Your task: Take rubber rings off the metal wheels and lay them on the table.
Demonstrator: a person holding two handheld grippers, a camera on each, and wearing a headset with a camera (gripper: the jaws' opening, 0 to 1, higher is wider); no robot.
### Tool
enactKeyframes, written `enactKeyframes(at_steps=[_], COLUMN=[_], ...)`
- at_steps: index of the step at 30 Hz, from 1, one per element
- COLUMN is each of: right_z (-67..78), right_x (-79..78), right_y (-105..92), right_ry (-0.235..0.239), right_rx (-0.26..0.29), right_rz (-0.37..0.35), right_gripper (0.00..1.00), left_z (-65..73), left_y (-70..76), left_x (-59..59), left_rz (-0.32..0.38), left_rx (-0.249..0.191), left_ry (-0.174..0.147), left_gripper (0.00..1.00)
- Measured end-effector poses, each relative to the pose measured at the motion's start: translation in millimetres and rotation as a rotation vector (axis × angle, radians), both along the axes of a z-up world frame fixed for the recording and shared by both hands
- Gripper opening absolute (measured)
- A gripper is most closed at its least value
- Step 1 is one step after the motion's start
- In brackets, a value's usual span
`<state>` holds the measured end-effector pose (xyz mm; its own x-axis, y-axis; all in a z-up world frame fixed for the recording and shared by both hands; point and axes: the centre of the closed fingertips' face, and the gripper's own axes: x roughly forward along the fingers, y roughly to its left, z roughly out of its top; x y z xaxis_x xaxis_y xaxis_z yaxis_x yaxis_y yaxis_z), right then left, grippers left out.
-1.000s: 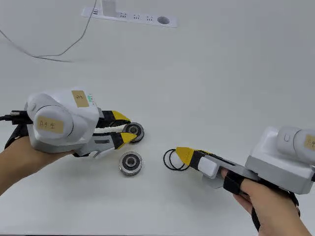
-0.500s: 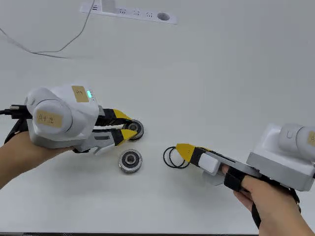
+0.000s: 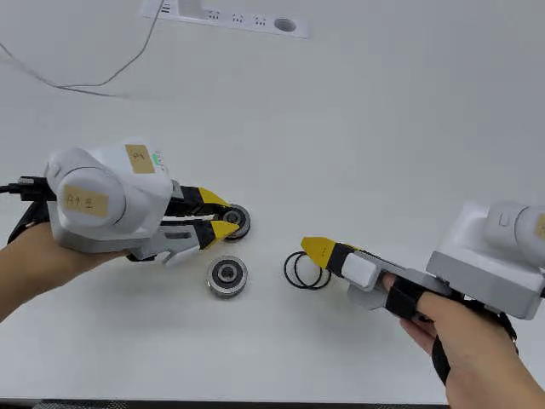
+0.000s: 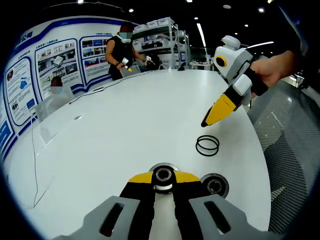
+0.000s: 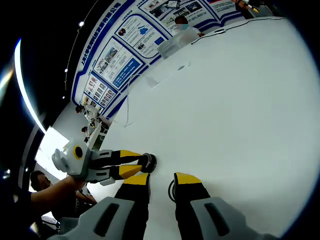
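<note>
The right gripper is nearest, its jaws apart with nothing between them. Its yellow tip is just beside 2 black rubber rings, which lie overlapped and flat on the white table. Left of the rings, 1 metal wheel lies free on its side. Just beyond it, the left gripper has its jaws closed on a 2nd metal wheel. Farther back, a thin cable runs to a white power strip at the far edge.
</note>
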<state>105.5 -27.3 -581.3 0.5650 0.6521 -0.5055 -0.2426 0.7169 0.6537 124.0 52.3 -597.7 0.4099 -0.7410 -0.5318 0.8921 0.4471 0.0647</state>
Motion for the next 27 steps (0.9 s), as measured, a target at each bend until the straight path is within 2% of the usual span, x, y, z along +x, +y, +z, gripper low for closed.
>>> enactKeyframes(at_steps=[14,19,25,27], right_z=[7.2,15.1,19.2,16.8], right_x=[9.9,16.7,15.0,13.6], right_y=[13.3,23.4,44.8,52.4], right_ry=[-0.011,-0.002,0.006,0.009], right_rx=[0.028,0.091,0.153,0.155], right_rz=[0.046,0.083,0.169,0.197], right_gripper=[0.2,0.21,0.31,0.36], left_z=[-0.8,-1.4,-1.6,-1.4], left_y=[0.2,0.7,1.3,1.1], left_x=[-0.3,0.2,0.2,0.0], left_rz=[-0.009,-0.01,-0.001,0.001], left_rx=[0.009,0.015,0.004,0.002], left_ry=[-0.001,0.005,-0.002,-0.006], left_gripper=[0.13,0.13,0.12,0.12])
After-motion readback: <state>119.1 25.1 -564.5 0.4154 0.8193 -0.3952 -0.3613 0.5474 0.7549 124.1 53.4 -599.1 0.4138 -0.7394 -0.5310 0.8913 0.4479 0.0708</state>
